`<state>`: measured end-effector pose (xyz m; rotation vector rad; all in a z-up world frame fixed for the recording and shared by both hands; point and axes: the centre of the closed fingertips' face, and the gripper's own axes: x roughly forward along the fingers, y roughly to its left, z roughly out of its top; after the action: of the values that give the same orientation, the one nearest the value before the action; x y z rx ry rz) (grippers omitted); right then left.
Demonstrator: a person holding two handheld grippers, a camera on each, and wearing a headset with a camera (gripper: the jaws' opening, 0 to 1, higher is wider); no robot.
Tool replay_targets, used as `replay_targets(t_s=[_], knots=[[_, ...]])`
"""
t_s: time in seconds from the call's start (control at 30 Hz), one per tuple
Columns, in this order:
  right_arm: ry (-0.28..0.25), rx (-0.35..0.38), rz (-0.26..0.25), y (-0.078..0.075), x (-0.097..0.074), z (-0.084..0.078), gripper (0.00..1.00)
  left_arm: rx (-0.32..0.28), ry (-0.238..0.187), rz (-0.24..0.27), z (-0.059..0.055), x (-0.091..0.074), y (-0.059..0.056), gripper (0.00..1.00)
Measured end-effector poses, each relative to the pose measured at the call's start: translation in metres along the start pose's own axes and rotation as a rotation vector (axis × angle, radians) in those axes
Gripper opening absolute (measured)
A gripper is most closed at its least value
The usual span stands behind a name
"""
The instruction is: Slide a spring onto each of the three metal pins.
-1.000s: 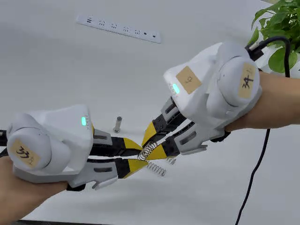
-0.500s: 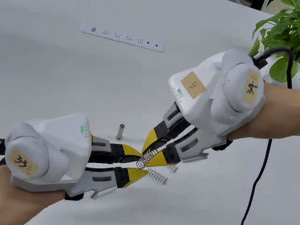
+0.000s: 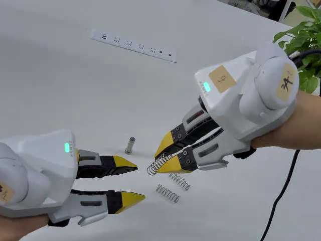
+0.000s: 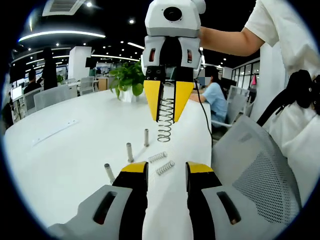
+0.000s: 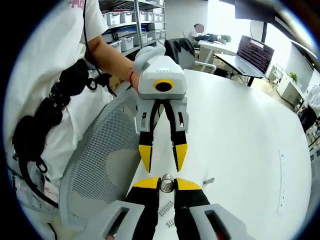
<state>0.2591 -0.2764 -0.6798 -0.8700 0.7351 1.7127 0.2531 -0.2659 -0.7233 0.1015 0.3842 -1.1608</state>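
One spring held, two loose, three pins bare

One coiled steel wire spring (image 4: 165,127) is clamped between the yellow-tipped fingers (image 3: 165,143) of the right gripper (image 3: 157,163). One end of the coil sits in the fingers. The other end projects past the tips, clear above the white worktop (image 3: 75,100).

The left gripper (image 3: 140,182) has its fingers apart with nothing between them. It faces the right gripper tip to tip, near it but not touching. It makes no contact with the held spring.

A row of three short grey metal pins (image 4: 129,152) stands on the worktop. All three are upright, spaced apart and bare. The held spring is near the row but touches no pin. Whether it is lined up over any pin cannot be told.

Two further springs of the same kind lie flat on the worktop beneath the right gripper. The first loose spring (image 3: 179,181) and the second loose spring (image 3: 167,193) lie side by side, close but apart.

A white power strip (image 3: 134,45) lies well apart at the far side of the worktop. A green leafy plant (image 3: 301,35) stands at the right edge. A black cable (image 3: 278,201) trails down below the right forearm.
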Motion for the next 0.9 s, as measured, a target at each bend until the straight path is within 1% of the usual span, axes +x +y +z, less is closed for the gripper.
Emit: replay_targets(t_s=[0.13,0.23,0.33,0.43,0.53,0.67,0.73,0.8,0.87,0.9], knots=[[0.005,0.013,-0.018,-0.006,-0.001,0.001,0.06,-0.003,0.008,0.036,-0.006,-0.010,0.006,0.32],[0.015,0.025,-0.043,-0.014,-0.001,0.001,0.06,-0.020,0.010,0.066,-0.011,-0.017,0.014,0.36],[0.024,0.033,-0.064,-0.022,-0.001,0.001,0.06,-0.021,0.013,0.093,-0.015,-0.024,0.022,0.37],[0.031,0.039,-0.084,-0.033,-0.002,0.001,0.06,-0.016,0.018,0.119,-0.018,-0.029,0.029,0.42],[0.037,0.049,-0.107,-0.041,-0.002,0.002,0.06,-0.011,0.026,0.134,-0.022,-0.032,0.035,0.50],[0.050,0.062,-0.132,-0.052,-0.001,0.001,0.06,-0.006,0.028,0.144,-0.024,-0.034,0.040,0.59],[0.058,0.064,-0.137,-0.056,0.000,0.000,0.06,0.002,0.027,0.143,-0.025,-0.034,0.041,0.61],[0.067,0.068,-0.139,-0.059,0.002,-0.001,0.06,-0.008,0.028,0.139,-0.026,-0.033,0.042,0.65],[0.081,0.068,-0.142,-0.063,0.006,-0.003,0.06,0.001,0.015,0.137,-0.025,-0.031,0.042,0.71],[0.086,0.068,-0.144,-0.065,0.007,-0.004,0.06,-0.005,0.011,0.134,-0.025,-0.030,0.042,0.74]])
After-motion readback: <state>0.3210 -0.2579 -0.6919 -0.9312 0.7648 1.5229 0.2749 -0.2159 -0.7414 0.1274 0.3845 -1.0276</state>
